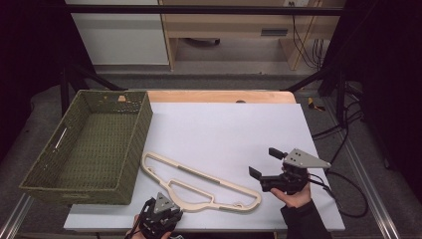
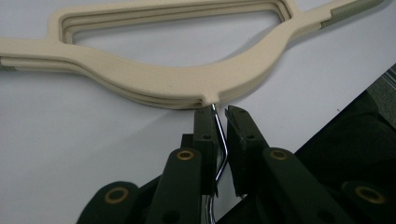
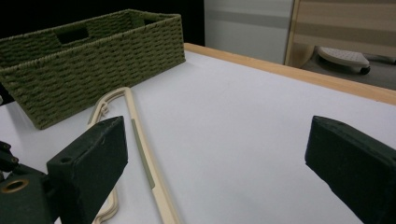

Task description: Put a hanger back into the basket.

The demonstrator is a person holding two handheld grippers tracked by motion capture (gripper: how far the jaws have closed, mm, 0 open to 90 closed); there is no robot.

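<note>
A lab-like recording room is showing itself: black frame bars [image 1: 199, 9] and loose cables [image 1: 304, 42] are standing beyond the white-topped table [image 1: 234, 129].

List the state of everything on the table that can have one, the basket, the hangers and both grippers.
Green woven basket: upright, empty.
Stack of cream plastic hangers: lying flat on the white table, beside the basket.
Metal hanger hook: between the left gripper's jaws.
Left gripper: narrowly open around the hook, not clamped.
Right gripper: wide open, holding nothing.
</note>
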